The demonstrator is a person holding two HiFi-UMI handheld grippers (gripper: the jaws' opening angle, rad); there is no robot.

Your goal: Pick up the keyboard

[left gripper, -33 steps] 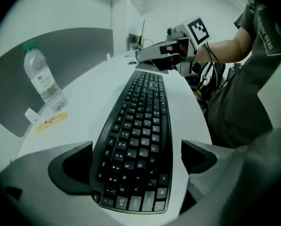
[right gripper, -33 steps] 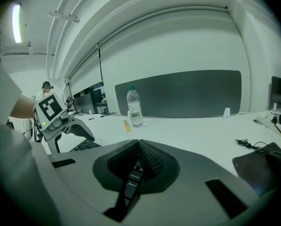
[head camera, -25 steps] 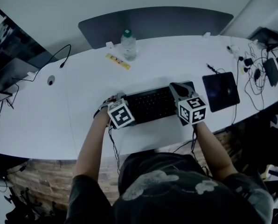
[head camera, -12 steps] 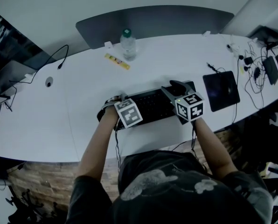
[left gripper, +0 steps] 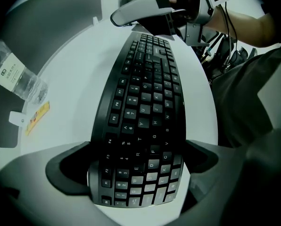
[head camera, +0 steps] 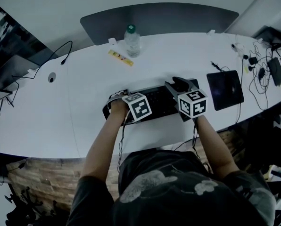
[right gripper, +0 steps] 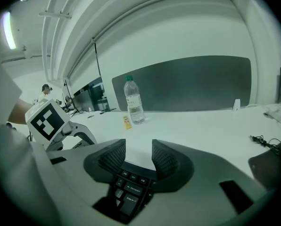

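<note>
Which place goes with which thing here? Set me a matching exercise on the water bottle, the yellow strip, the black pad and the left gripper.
Things:
1. water bottle
2. yellow strip
3. black pad
4. left gripper

Places:
A. flat on the table, to the right of the keyboard
B. jaws either side of the keyboard's left end
C. upright near the table's far edge
D. lying flat close to the bottle, apart from it

Pairs: 1-C, 2-D, 3-A, 4-B

Left tool (head camera: 116, 101), right tool (head camera: 177, 84) at keyboard (head camera: 157, 102) ends.
</note>
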